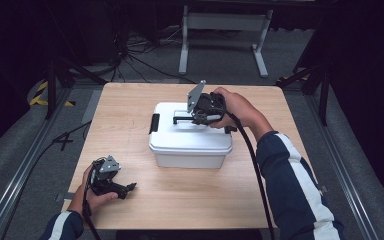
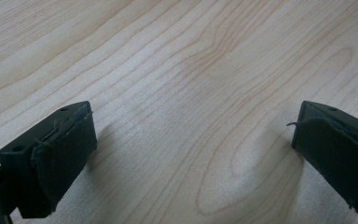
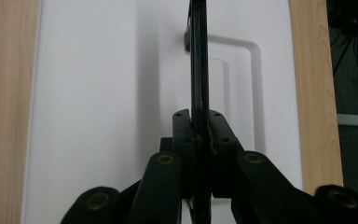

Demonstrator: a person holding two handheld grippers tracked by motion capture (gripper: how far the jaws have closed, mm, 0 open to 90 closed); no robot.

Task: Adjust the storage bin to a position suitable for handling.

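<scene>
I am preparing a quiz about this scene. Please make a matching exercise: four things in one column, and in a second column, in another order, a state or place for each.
Things:
1. right gripper
2. left gripper
3. white box
4. black handle

States or places:
A. stands in the middle of the wooden table
B. jaws wide apart, nothing between them
C. raised upright from the lid, pinched between two jaws
D. shut on a thin black bar over the lid

Pairs: 1-D, 2-B, 3-A, 4-C
</scene>
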